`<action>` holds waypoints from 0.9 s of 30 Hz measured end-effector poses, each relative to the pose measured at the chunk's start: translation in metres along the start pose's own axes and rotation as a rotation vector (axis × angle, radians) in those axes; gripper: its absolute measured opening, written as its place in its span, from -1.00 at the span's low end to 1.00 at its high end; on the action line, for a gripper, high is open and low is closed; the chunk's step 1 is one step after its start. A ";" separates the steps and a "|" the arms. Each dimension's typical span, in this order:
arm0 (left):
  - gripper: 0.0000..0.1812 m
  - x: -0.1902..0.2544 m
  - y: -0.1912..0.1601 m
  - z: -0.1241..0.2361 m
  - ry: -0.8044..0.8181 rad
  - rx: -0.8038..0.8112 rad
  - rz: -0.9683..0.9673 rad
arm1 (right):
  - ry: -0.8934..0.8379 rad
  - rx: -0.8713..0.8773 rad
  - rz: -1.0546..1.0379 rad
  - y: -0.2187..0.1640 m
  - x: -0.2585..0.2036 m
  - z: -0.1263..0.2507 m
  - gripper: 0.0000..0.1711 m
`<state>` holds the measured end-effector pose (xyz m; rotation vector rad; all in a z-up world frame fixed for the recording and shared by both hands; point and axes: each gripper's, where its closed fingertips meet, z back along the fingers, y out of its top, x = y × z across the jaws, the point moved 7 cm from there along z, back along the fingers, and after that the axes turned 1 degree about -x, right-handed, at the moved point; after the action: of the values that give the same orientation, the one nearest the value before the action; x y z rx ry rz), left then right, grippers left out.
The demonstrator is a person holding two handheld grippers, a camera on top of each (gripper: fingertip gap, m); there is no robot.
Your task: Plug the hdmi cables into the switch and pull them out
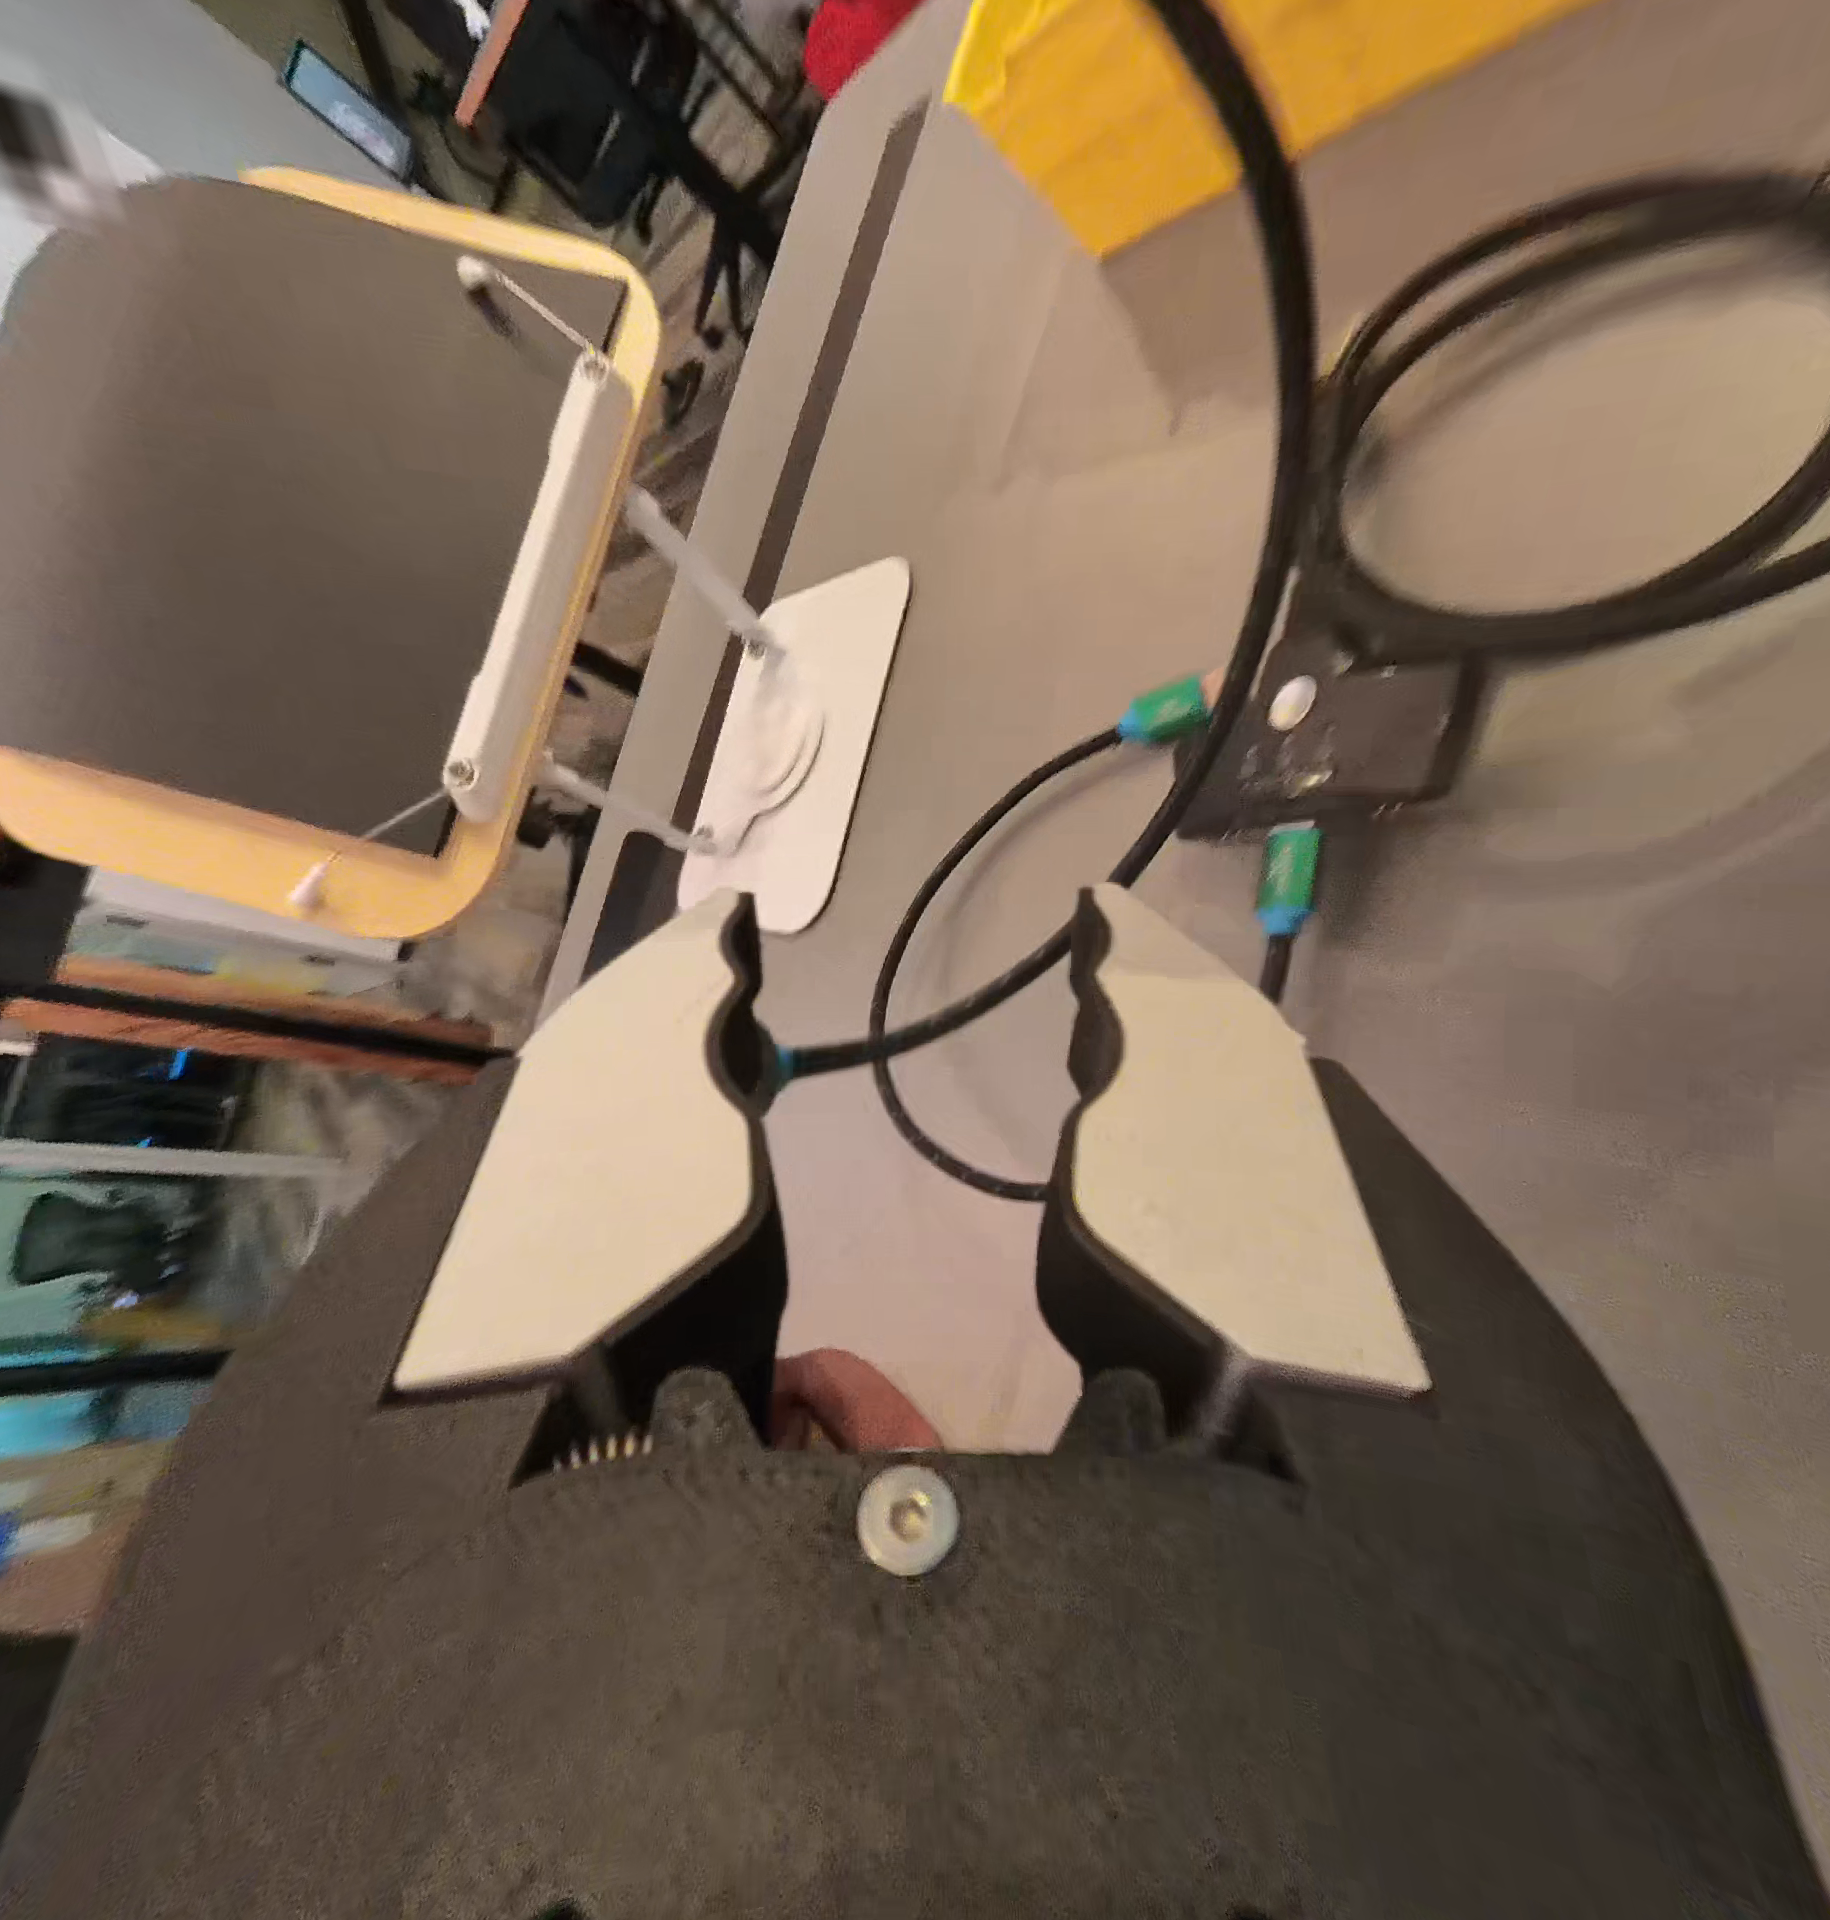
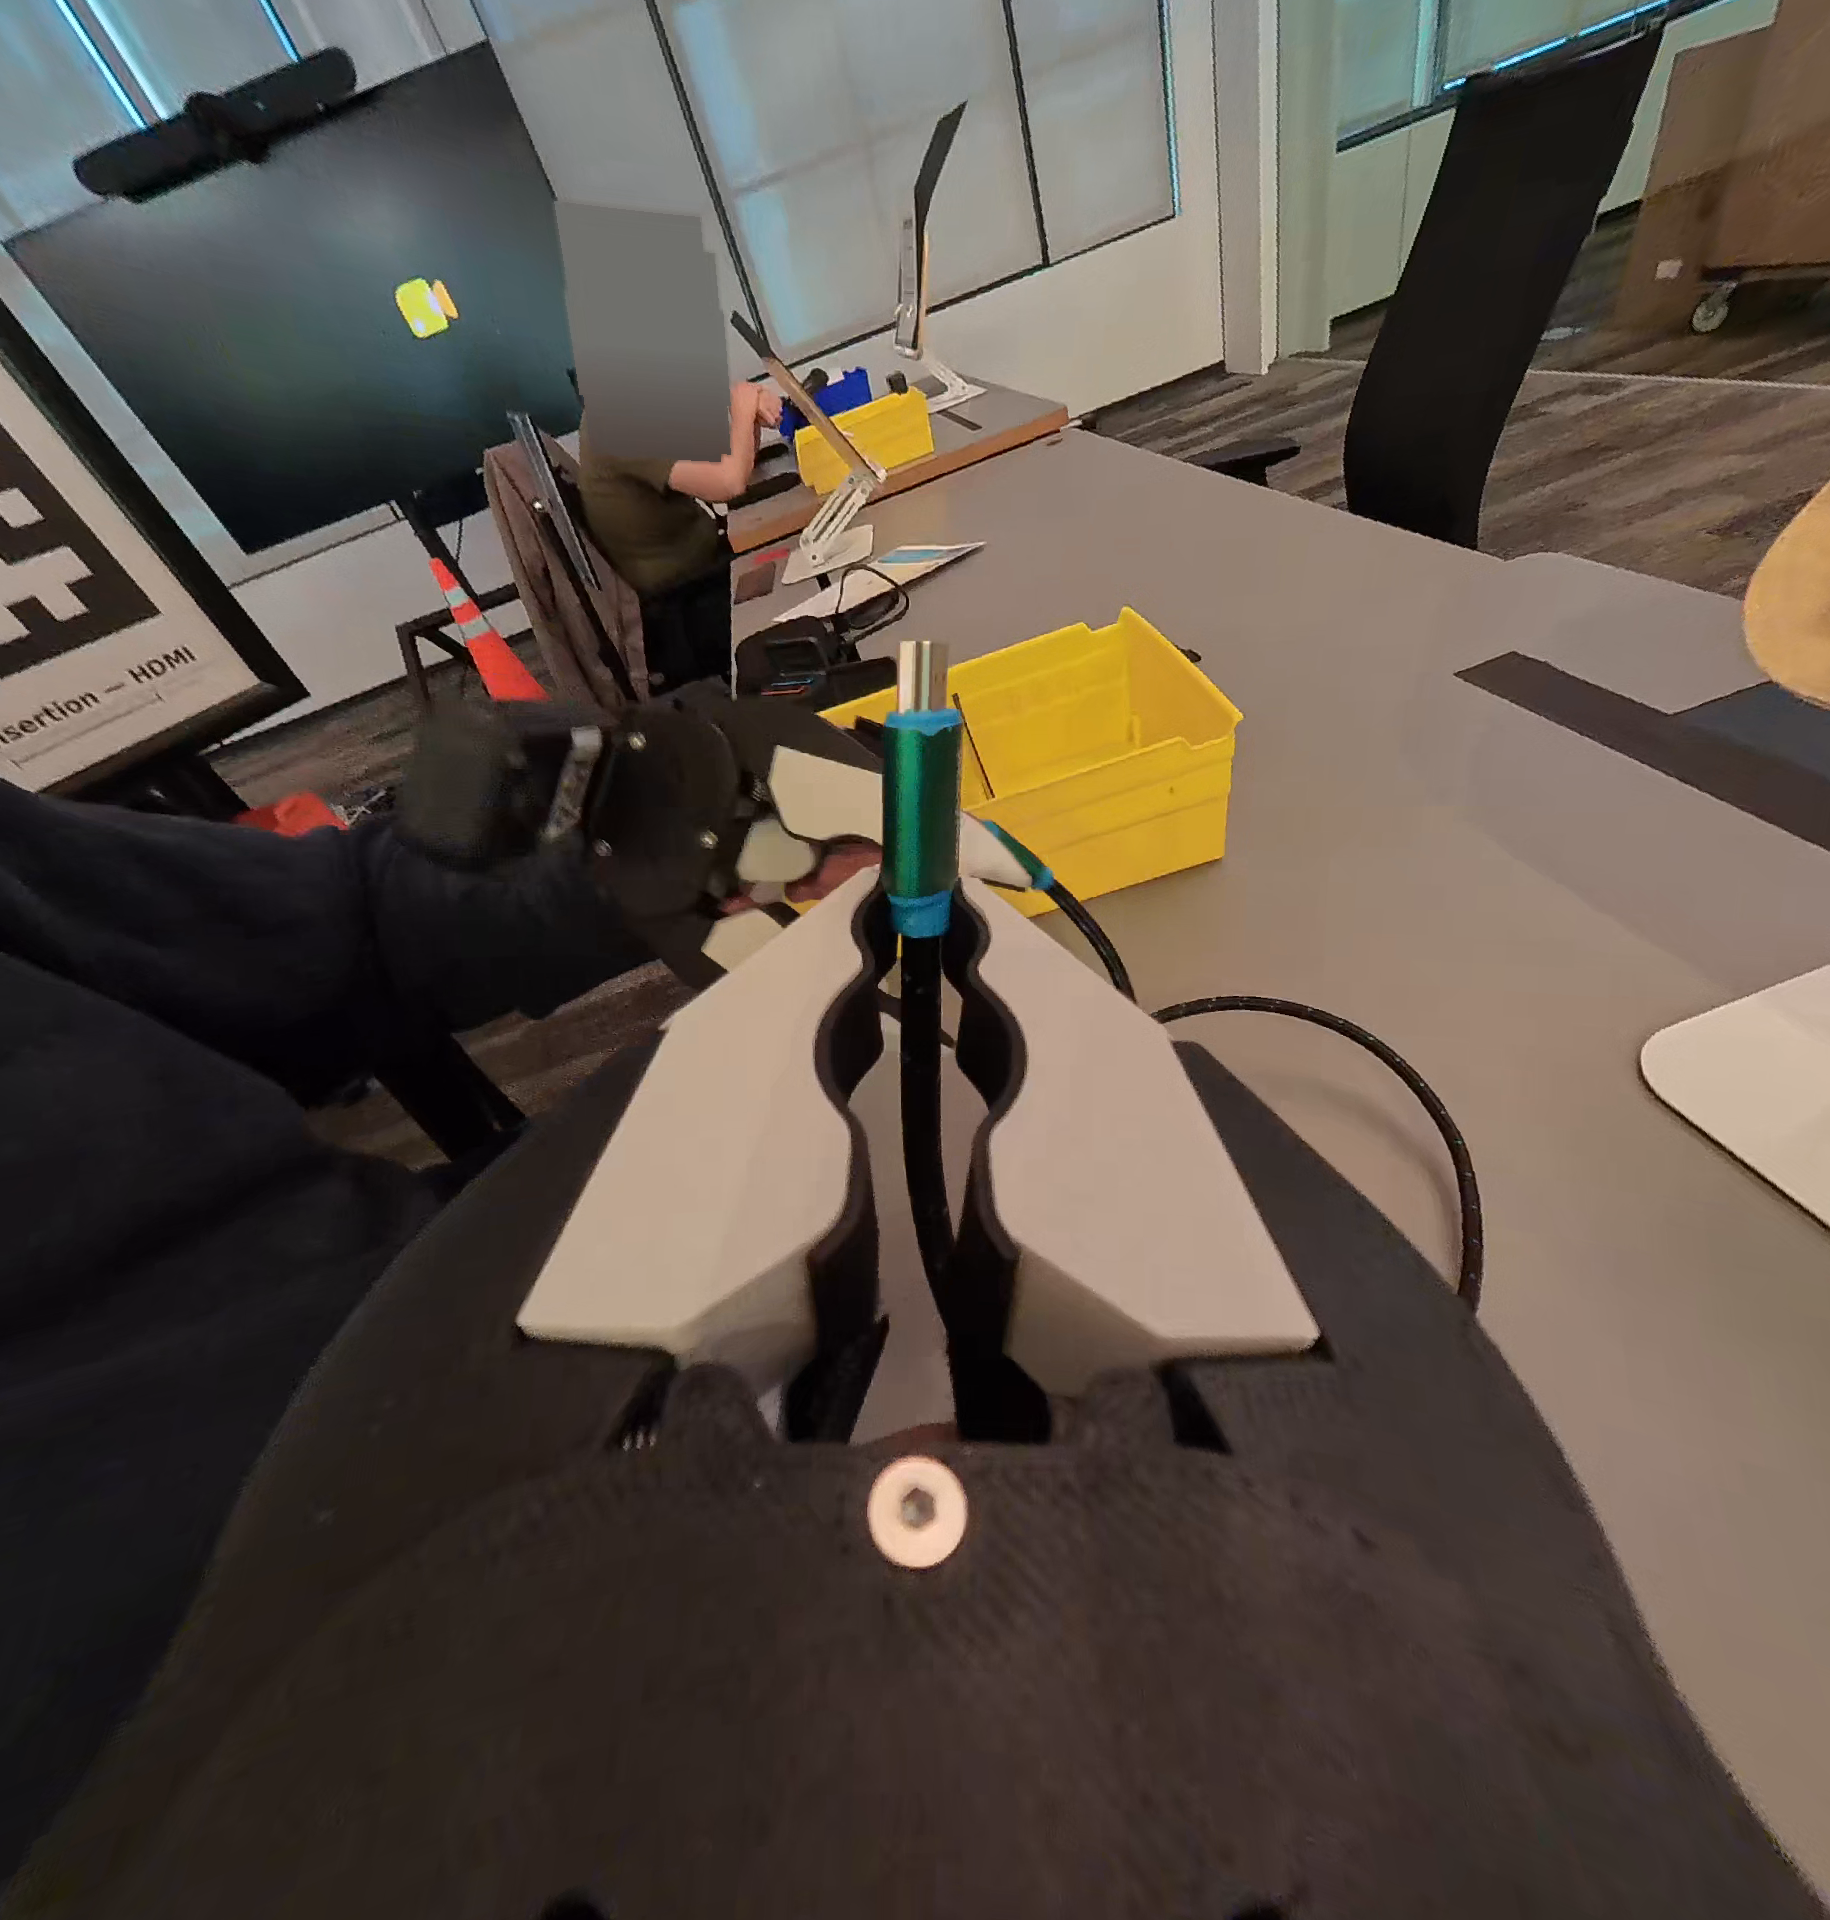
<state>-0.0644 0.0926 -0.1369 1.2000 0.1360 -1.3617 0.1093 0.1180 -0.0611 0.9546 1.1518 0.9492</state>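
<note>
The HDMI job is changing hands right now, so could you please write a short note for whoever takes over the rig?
Right gripper: shut on a cable just behind its green plug, plug held in the air, metal tip pointing away.
Left gripper: jaws apart, holding nothing, with cables lying beyond it.
Switch: on the grey table, two green plugs at its ports; whether they are fully seated cannot be told. Black cables loop beyond it.
Left: likely plug the held cable in, then pull all out.

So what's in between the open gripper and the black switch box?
In the left wrist view, black HDMI cable loops across the grey table between the left gripper and the switch. Nothing else lies there.
</note>
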 end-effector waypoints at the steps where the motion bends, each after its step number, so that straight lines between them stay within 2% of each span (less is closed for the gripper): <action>1: -0.34 0.003 -0.004 -0.005 -0.003 -0.022 -0.013 | 0.008 0.004 -0.006 0.001 -0.002 0.000 -0.93; 5: -0.36 0.026 -0.008 -0.025 -0.015 -0.056 -0.082 | 0.046 0.028 -0.042 0.002 -0.007 -0.003 -0.93; 7: -0.38 0.035 -0.008 -0.032 0.032 -0.075 -0.162 | 0.053 0.046 -0.053 0.005 -0.009 -0.003 -0.92; 9: -0.33 0.039 -0.015 -0.039 0.079 -0.161 -0.264 | 0.058 0.068 -0.059 0.010 -0.012 0.000 -0.93; 13: -0.28 0.019 -0.030 -0.042 0.260 -0.277 -0.420 | 0.066 0.086 -0.081 0.019 -0.016 0.009 -0.93; 15: -0.28 0.010 -0.038 -0.045 0.302 -0.343 -0.489 | 0.081 0.096 -0.097 0.024 -0.018 0.011 -0.92; 18: -0.46 -0.008 -0.047 -0.051 0.456 -0.372 -0.608 | 0.097 0.097 -0.091 0.032 -0.025 0.010 -0.92; 20: -0.72 -0.019 -0.054 -0.054 0.488 -0.384 -0.645 | 0.116 0.121 -0.084 0.040 -0.031 0.011 -0.93; 22: -0.96 -0.024 -0.056 -0.057 0.451 -0.338 -0.625 | 0.144 0.180 -0.070 0.051 -0.037 0.016 -0.92; 23: -0.97 -0.026 -0.058 -0.058 0.408 -0.315 -0.556 | 0.150 0.209 -0.057 0.057 -0.039 0.018 -0.93; 27: -0.96 -0.032 -0.050 -0.055 0.173 -0.165 -0.055 | 0.165 0.345 0.014 0.082 -0.048 0.030 -0.93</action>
<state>-0.0834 0.1647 -0.1674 1.1799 0.3995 -1.2670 0.1227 0.0946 0.0344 1.1764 1.4827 0.8672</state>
